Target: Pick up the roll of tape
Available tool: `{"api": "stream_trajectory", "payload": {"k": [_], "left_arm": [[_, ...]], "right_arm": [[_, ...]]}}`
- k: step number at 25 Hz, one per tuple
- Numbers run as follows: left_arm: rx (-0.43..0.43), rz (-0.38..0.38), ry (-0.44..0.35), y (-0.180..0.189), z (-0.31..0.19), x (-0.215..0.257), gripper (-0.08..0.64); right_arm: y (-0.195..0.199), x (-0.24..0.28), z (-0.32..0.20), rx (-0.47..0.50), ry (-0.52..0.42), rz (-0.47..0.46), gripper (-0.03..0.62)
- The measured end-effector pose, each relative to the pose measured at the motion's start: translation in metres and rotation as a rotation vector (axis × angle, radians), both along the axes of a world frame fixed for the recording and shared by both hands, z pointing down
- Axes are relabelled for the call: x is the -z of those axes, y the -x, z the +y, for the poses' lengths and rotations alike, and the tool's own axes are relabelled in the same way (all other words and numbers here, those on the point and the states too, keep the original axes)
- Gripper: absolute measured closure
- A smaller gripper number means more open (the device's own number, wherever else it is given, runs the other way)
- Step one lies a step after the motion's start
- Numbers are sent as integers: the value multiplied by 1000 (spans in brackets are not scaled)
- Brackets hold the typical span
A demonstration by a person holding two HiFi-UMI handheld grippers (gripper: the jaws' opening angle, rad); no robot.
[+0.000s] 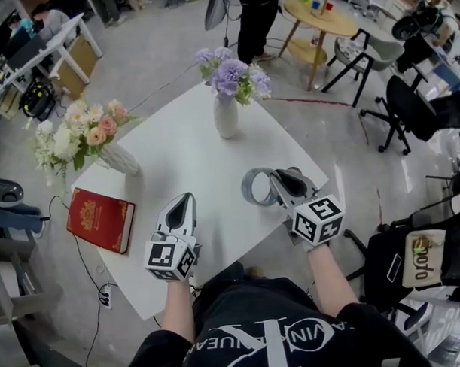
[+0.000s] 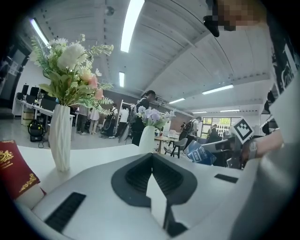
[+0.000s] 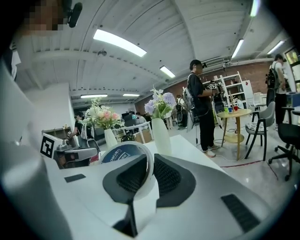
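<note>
Pinching only one thin wall of the roll of tape [image 3: 140,161], with one jaw inside the ring and one outside, the right gripper [image 1: 269,187] could let it swing or slip free if the hand jerks or tilts. It would then drop onto the white counter [image 1: 183,143] or roll off its near right edge. The roll is a pale ring with blue print inside its core, seemingly held clear above the counter's near right part, while the left gripper [image 1: 187,200] hovers empty, jaws closed together.
</note>
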State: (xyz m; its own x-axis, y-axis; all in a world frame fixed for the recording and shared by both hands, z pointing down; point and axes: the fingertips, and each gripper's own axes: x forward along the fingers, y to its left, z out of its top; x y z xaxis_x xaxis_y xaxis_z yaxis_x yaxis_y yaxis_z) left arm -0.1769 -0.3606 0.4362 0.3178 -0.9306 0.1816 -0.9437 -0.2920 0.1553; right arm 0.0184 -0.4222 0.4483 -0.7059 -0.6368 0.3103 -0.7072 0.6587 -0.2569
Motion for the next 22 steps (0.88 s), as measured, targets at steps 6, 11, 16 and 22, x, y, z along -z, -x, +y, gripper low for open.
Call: {"api": "stream_trajectory", "payload": {"k": [6, 11, 16, 22], "left_arm": [[26, -10, -31, 2, 4, 16, 561], [39, -15, -67, 4, 6, 34, 561], [53, -25, -99, 5, 6, 52, 561], [63, -42, -130, 7, 6, 66, 561]], "right_arm": [[-2, 18, 4, 3, -41, -43, 532], [-1, 35, 5, 7, -80, -74, 531], [-3, 55, 5, 15, -122, -117, 531], [-1, 70, 5, 20, -157, -152, 531]]}}
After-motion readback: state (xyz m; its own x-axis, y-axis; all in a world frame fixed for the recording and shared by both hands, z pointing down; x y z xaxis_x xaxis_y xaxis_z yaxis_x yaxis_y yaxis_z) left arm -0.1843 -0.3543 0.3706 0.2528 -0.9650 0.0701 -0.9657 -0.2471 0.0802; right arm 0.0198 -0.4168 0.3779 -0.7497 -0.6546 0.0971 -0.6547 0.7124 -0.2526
